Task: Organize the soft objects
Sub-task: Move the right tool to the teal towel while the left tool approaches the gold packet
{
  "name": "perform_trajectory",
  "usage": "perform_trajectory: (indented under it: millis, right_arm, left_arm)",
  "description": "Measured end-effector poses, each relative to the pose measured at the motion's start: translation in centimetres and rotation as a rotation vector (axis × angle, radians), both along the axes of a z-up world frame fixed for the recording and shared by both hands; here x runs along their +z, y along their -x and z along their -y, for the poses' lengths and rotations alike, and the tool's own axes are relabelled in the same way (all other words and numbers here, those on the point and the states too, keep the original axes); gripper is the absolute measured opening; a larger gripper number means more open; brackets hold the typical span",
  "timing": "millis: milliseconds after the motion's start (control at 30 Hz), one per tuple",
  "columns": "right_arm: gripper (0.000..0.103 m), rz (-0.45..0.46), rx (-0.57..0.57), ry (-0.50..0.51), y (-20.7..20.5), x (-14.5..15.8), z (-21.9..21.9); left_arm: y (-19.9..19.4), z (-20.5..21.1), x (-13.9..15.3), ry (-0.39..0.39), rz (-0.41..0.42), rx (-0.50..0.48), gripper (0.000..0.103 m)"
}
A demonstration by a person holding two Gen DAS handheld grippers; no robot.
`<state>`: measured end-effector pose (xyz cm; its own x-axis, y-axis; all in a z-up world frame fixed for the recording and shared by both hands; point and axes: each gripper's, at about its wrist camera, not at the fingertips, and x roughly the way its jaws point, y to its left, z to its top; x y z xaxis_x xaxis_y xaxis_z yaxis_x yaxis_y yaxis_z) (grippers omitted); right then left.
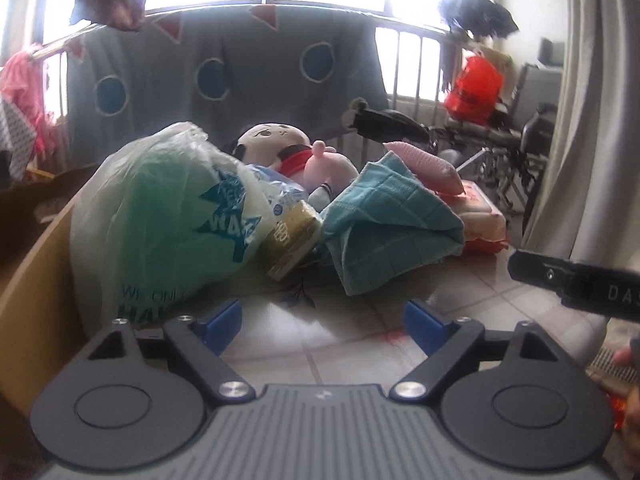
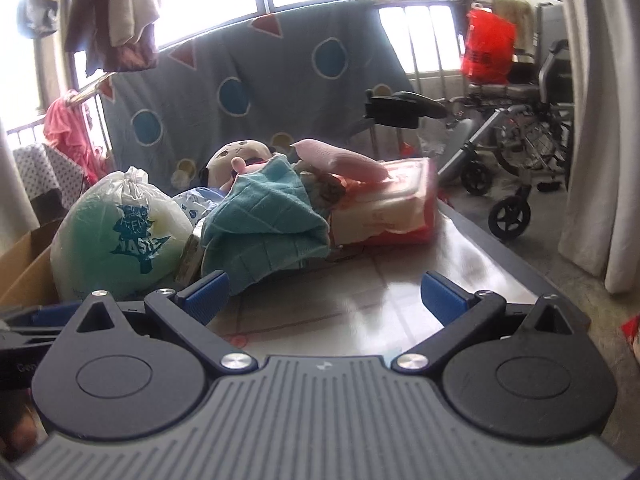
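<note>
A pile of soft things lies on the tiled table (image 1: 360,344). At its front is a teal cloth (image 1: 384,216) (image 2: 264,220). Behind it lie a plush doll (image 1: 288,148) (image 2: 240,156) and a pink knitted item (image 1: 424,164) (image 2: 340,158). A green-printed plastic bag (image 1: 160,216) (image 2: 116,240) bulges at the left, with a gold-labelled pack (image 1: 288,240) beside it. A red-and-white soft pack (image 2: 392,208) (image 1: 480,216) sits at the right. My left gripper (image 1: 324,322) is open, short of the cloth, nothing between its fingers. My right gripper (image 2: 324,292) is open too, its left finger near the cloth's edge.
A cardboard box wall (image 1: 32,292) (image 2: 24,272) stands at the left. A grey blanket with blue circles (image 1: 224,68) hangs on the rail behind. A wheelchair (image 2: 520,140) and a red bag (image 2: 488,48) are at the right, curtains (image 2: 600,120) beside them. The right gripper's tip (image 1: 576,280) shows at the edge.
</note>
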<state>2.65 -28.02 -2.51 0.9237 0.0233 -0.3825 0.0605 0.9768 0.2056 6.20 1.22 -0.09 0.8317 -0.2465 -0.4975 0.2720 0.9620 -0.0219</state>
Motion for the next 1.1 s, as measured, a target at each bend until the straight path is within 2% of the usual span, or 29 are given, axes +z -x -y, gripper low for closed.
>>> perform_trajectory:
  millis: [133,200,333,500,533,567,600,633,767,933,1067,1100]
  right_arm:
    - [0.102,-0.026,0.121,-0.145,-4.6,0.0,2.4]
    - [0.102,-0.031,0.161,-0.187,-7.0,-0.1,3.2]
    - [0.102,-0.037,0.262,-0.155,-11.4,-0.1,3.2]
    - [0.098,-0.078,0.347,-0.176,-15.6,-0.5,2.1]
    - [0.088,-0.092,0.352,-0.177,-16.2,-0.6,1.6]
    - [0.066,-0.105,0.350,-0.166,-16.6,-0.8,1.1]
    - [0.051,-0.113,0.334,-0.142,-16.8,-0.9,0.8]
    - [0.032,-0.115,0.313,-0.116,-16.7,-1.0,0.5]
    - [0.016,-0.117,0.299,-0.175,-16.0,-1.7,1.4]
    - [0.015,-0.130,0.286,-0.271,-13.0,-2.5,4.3]
    - [0.015,-0.149,0.301,-0.312,-10.3,-2.9,6.3]
    - [0.015,-0.157,0.303,-0.322,-9.6,-3.0,6.7]
  left_arm:
    - [-3.4,0.7,0.8,-0.060,-0.009,-0.083,0.080]
    - [-5.2,1.1,1.0,-0.089,-0.016,-0.102,0.074]
    - [-8.5,1.9,0.5,-0.139,-0.019,-0.142,0.065]
    - [-10.7,2.4,-0.9,-0.168,-0.030,-0.126,0.065]
    - [-11.0,2.4,-1.1,-0.170,-0.030,-0.123,0.065]
    - [-11.1,2.4,-1.3,-0.175,-0.026,-0.121,0.065]
    - [-11.1,2.5,-1.4,-0.185,-0.019,-0.121,0.065]
    - [-11.0,2.6,-1.6,-0.201,-0.008,-0.126,0.065]
    - [-10.6,2.8,-1.5,-0.247,0.007,-0.141,0.065]
    - [-10.0,2.8,-0.9,-0.282,0.025,-0.165,0.063]
    - [-10.0,3.0,-0.8,-0.303,0.015,-0.196,0.045]
    - [-10.1,3.2,-0.8,-0.314,0.005,-0.202,0.043]
